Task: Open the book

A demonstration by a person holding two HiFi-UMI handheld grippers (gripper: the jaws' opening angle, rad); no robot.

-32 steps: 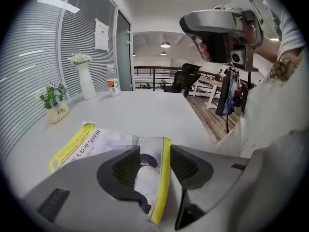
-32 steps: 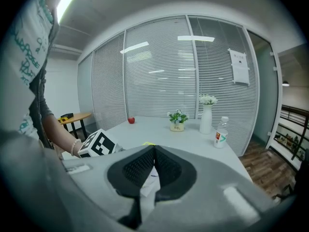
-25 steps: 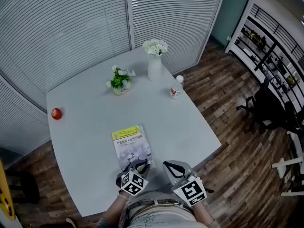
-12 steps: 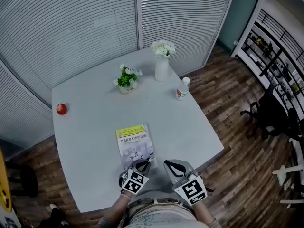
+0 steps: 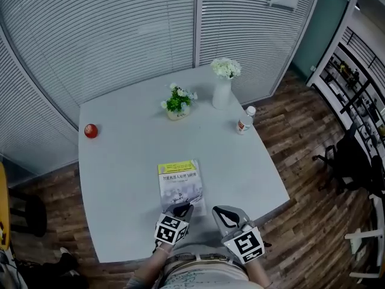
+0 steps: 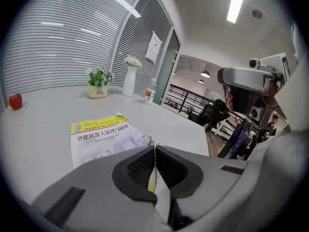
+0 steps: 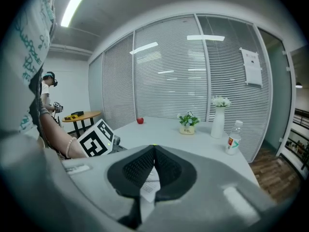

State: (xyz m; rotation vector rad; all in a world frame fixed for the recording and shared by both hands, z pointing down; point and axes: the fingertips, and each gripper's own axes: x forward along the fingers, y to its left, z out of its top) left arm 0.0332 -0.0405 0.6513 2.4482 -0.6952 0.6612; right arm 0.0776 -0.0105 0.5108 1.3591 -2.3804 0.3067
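Observation:
A book (image 5: 179, 182) with a yellow-banded cover lies closed on the grey table (image 5: 120, 173), near its front edge. My left gripper (image 5: 183, 209) is at the book's near right corner. In the left gripper view, the left gripper (image 6: 154, 152) is shut on the thin edge of the book (image 6: 99, 137) cover, which runs up between the pads. My right gripper (image 5: 222, 213) hovers just right of the book with its jaws shut. In the right gripper view, the right gripper (image 7: 154, 148) tips meet with nothing between them; a printed page shows behind them.
A red apple (image 5: 91, 130) sits at the table's far left. A small potted plant (image 5: 178, 101), a white vase of flowers (image 5: 222, 84) and a plastic bottle (image 5: 243, 120) stand along the far side. Wooden floor drops off at the right; slatted blinds lie behind.
The left gripper's jaws have closed on the book's near corner and the gripper has rolled and risen slightly. The head view has shifted. The right gripper has stayed put.

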